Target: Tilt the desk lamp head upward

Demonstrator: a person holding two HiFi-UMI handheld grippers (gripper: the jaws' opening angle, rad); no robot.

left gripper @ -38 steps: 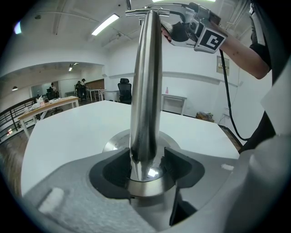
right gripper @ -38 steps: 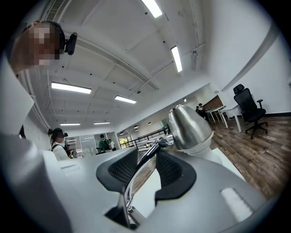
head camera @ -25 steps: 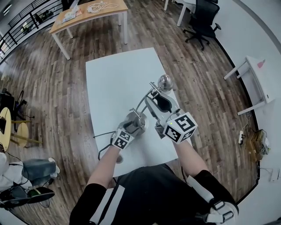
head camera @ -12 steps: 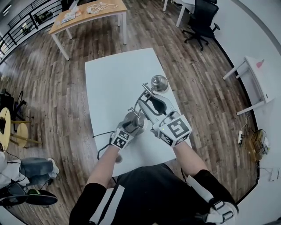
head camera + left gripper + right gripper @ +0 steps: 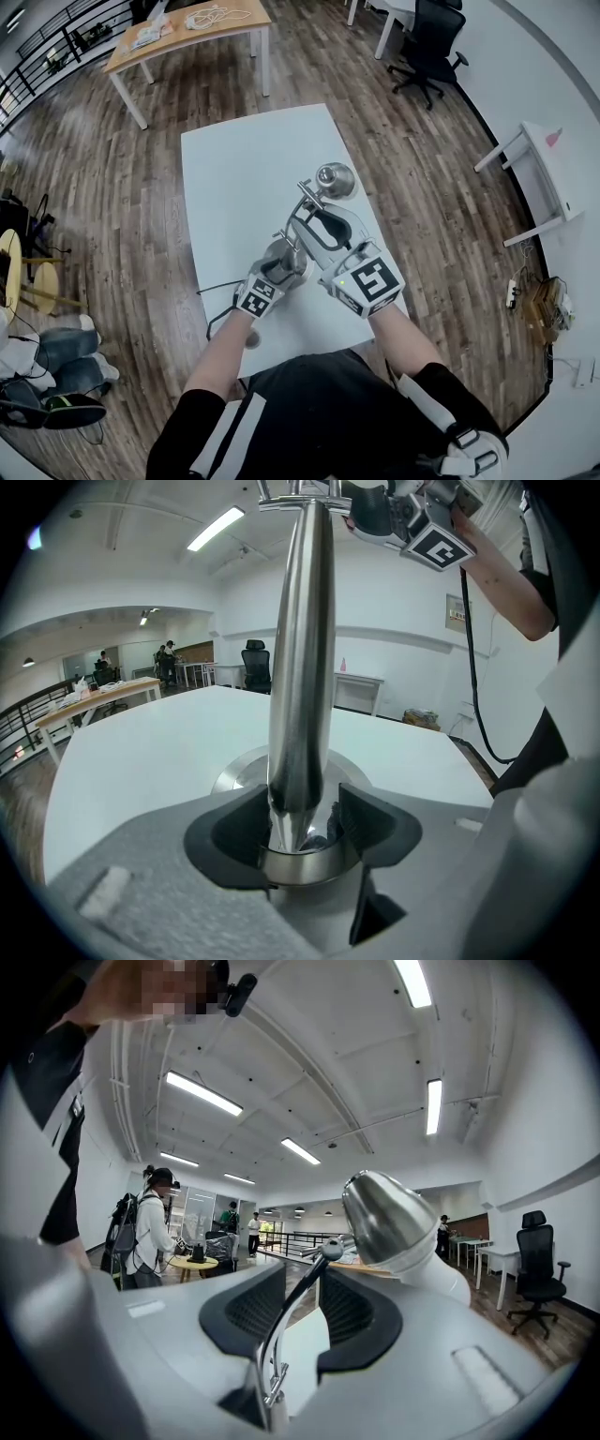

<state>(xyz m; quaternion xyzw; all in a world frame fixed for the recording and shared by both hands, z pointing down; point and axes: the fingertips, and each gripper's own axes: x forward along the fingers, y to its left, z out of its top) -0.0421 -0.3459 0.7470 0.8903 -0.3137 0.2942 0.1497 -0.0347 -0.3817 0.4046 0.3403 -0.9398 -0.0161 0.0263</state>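
Observation:
A chrome desk lamp stands on the white table [image 5: 244, 169]. Its dome head [image 5: 335, 178] [image 5: 389, 1218] sits at the end of a thin bent arm [image 5: 302, 214] [image 5: 286, 1335]. My left gripper [image 5: 281, 265] [image 5: 305, 832] is shut on the foot of the lamp post [image 5: 300, 667], just above the round base [image 5: 234, 775]. My right gripper [image 5: 314, 217] [image 5: 302, 1309] is raised and level, behind the head. Its jaws have just been closing a little. The thin arm runs between them, and the pads [image 5: 352, 1312] stand apart from it.
A black cable [image 5: 217, 302] leaves the lamp and drops over the table's near left edge. A wooden table [image 5: 187, 28] and an office chair [image 5: 427, 42] stand beyond on the wood floor. A white desk [image 5: 553, 159] is at the right. People [image 5: 155, 1227] stand far off.
My right gripper has shifted left and rolled, its marker cube showing a different face. The lamp head has moved a little to the left with it. The left gripper has stayed in place.

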